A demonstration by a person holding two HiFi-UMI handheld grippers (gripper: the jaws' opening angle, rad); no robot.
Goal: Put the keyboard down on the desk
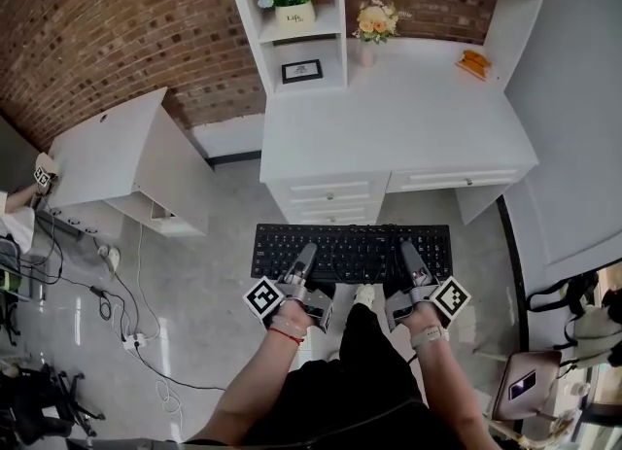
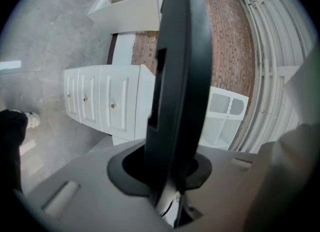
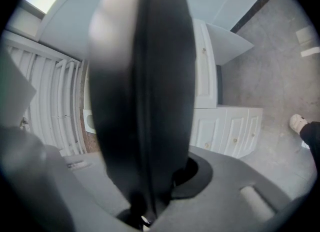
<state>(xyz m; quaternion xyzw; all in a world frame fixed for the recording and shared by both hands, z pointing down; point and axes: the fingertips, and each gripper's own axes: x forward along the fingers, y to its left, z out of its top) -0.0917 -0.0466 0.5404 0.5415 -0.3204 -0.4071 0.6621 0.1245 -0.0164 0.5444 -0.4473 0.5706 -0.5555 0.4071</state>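
Holding: left gripper (image 1: pixel 303 261) and right gripper (image 1: pixel 410 259) each clamped on near edge of keyboard (image 1: pixel 352 242).
Location: keyboard airborne, level, just short of white desk (image 1: pixel 408 137).
Handling: likely light, stiff; grip both ends.

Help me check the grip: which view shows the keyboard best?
Head view: the whole keyboard shows, clamped by the left gripper and right gripper. Each gripper view shows only its dark edge between the jaws.

keyboard (image 3: pixel 145 100) blurred close-up, framed print (image 1: pixel 301 71) too small to read
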